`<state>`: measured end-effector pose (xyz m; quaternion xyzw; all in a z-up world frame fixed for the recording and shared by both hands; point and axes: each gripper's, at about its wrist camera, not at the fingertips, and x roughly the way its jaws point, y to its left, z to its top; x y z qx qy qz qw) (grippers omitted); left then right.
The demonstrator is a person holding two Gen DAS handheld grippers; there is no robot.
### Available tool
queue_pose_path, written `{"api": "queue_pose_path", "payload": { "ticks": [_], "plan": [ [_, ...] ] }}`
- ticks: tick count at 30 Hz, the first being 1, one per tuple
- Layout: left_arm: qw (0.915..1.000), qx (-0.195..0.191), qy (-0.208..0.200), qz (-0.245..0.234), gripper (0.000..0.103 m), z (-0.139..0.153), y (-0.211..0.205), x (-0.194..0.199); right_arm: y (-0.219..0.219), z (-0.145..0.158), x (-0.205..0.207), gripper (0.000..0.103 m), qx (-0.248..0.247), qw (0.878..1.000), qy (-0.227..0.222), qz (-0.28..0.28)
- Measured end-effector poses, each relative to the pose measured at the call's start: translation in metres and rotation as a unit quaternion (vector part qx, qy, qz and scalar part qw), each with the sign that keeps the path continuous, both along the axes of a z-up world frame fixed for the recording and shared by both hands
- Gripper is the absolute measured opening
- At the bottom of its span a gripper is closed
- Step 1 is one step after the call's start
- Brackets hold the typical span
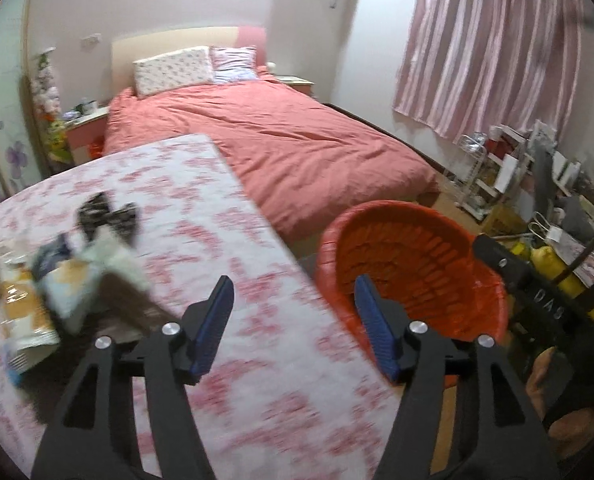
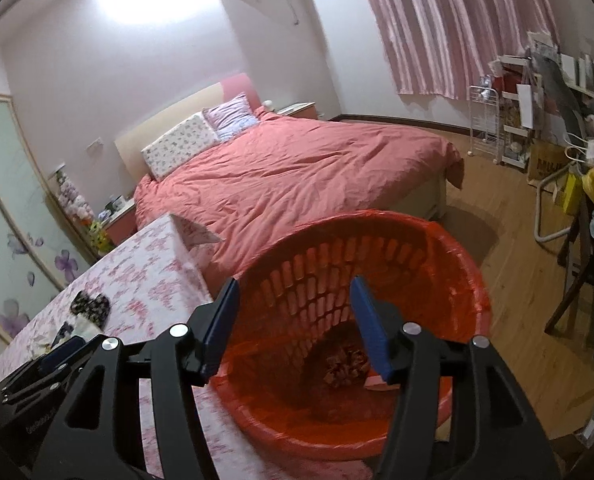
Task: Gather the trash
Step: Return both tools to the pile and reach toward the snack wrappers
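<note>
My left gripper [image 1: 293, 300] is spread wide with nothing between its blue-padded fingers [image 1: 213, 324], held over the table covered in a white cloth with a pink floral print [image 1: 201, 216]. To its left on that cloth lies a blurred heap of crumpled wrappers and packets [image 1: 61, 280], white, orange, pale blue and brown, with a dark patterned scrap [image 1: 109, 216] just behind it; the blur keeps me from telling the pieces apart. My right gripper [image 2: 295, 304] is likewise wide apart and empty, poised above the mouth of the round red plastic lattice waste basket lined with a red bag [image 2: 449, 272], which stands on the wooden floor [image 2: 517, 320] just beside the table's edge. At the bottom of the basket sit a crumpled brownish wad [image 2: 343, 364] and a small pink scrap [image 2: 377, 382]. Beyond the table is a bed with a coral-pink duvet [image 2: 297, 168], and pink striped curtains [image 2: 437, 28] hang on the far wall.
</note>
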<state>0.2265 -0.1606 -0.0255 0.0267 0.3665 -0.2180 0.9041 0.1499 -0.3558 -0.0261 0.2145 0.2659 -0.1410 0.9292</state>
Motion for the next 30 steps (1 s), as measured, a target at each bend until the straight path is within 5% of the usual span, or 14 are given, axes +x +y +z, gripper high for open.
{"api": "queue_pose_path", "payload": {
  "ticks": [7, 16, 30],
  "plan": [
    [0.9972, 0.005, -0.010, 0.073, 0.071, 0.003, 0.076, -0.008, 0.053, 0.003, 0.011, 0.061, -0.024, 0.998, 0.014, 0.049],
    [0.9832, -0.004, 0.005, 0.182, 0.072, -0.005, 0.183, -0.007, 0.118, -0.004, 0.027, 0.062, -0.041, 0.990, 0.038, 0.127],
    [0.9729, -0.029, 0.071, 0.218, 0.072, -0.031, 0.218, 0.050, 0.172, -0.021, 0.050, 0.062, -0.055, 0.981, 0.068, 0.172]
  ]
}}
